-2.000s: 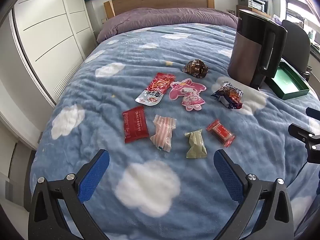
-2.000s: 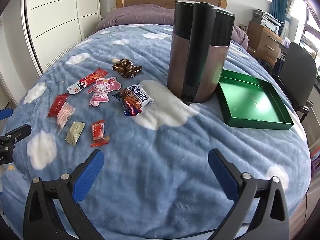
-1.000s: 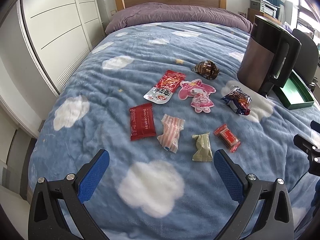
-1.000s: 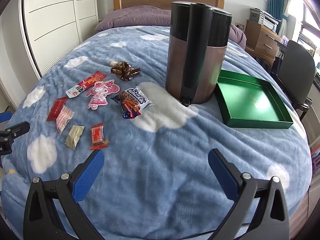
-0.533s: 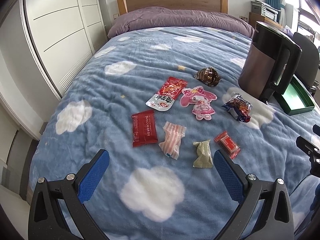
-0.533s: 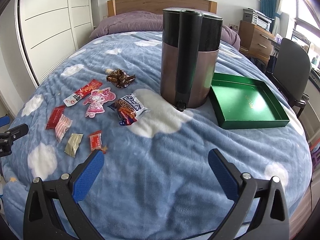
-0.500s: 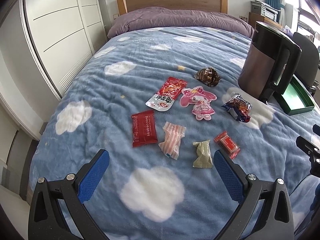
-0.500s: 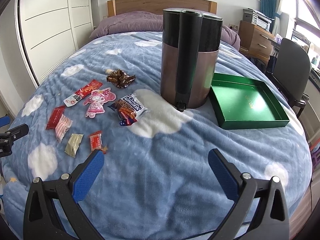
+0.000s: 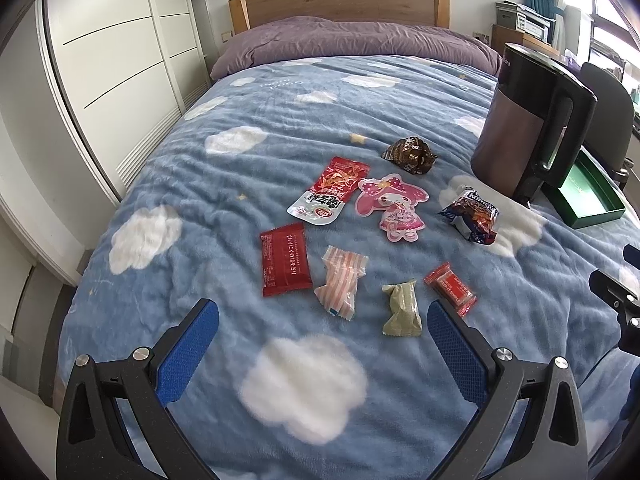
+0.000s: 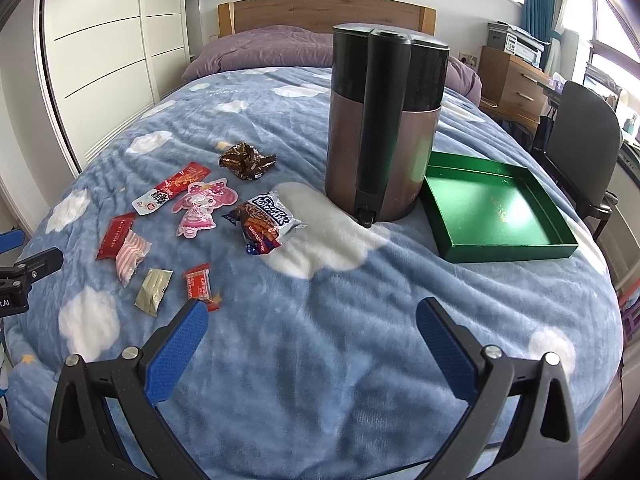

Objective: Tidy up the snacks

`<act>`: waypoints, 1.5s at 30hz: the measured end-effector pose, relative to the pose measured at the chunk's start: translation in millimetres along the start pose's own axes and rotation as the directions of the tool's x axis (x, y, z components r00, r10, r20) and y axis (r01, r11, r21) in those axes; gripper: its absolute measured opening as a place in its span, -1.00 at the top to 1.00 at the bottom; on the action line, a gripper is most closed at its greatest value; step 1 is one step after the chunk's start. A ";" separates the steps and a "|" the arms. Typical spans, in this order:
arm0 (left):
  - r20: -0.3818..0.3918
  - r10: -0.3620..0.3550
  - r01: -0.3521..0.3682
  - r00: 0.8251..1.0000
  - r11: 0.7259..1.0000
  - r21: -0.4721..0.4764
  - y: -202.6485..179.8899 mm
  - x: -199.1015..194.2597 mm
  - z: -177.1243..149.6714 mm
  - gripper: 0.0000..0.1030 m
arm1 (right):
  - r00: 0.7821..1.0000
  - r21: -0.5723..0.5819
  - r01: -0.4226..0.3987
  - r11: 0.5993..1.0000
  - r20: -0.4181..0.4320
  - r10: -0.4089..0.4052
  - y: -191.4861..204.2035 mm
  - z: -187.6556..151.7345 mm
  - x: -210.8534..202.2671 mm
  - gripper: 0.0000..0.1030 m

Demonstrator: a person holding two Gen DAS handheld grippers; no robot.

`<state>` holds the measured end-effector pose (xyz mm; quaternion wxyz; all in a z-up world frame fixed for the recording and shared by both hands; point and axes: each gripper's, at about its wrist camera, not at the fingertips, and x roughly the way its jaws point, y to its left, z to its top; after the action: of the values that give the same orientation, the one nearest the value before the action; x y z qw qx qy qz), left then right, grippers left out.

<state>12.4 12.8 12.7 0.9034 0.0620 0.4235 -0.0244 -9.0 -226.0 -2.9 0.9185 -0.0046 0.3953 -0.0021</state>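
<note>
Eight snack packets [image 9: 286,259] lie flat and scattered toward the blanket's [image 9: 280,128] left side; the empty green tray [image 10: 498,208] sits open near its right edge

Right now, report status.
Left tongs and right tongs open, empty. Snacks loose on blanket, green tray empty. Kettle stands between.

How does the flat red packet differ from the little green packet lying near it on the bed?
The red packet is a larger, smooth, flat rectangle with printed white text; the green packet is smaller, crumpled and dull olive, with no print visible. The red one lies farther left. Both rest sealed on the blanket, untouched by either gripper.
</note>
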 end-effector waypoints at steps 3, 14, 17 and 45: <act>0.002 0.000 0.000 1.000 1.000 0.006 -0.6 -0.9 -0.3 -0.98 | 1.000 -0.002 -0.003 1.000 0.001 0.003 0.7 -0.3 -0.8 -1.00; -0.004 -0.013 0.013 1.000 1.000 0.012 -1.5 -0.1 -2.0 -0.98 | 1.000 -0.007 -0.013 1.000 -0.004 0.013 4.6 -1.6 1.1 -1.00; -0.007 -0.013 0.013 1.000 1.000 0.017 -1.4 1.7 -2.6 -0.98 | 1.000 -0.008 -0.013 1.000 -0.006 0.013 5.2 -2.4 2.5 -1.00; -0.046 0.007 -0.006 0.999 1.000 0.020 17.7 20.7 -8.3 -0.98 | 0.999 -0.019 -0.027 0.999 -0.028 0.027 12.8 -6.1 17.3 -1.00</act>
<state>21.0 31.6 -6.8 0.8929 0.0730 0.4436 -0.0243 -1.6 -213.3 -19.8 0.9128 -0.0080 0.4081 0.0139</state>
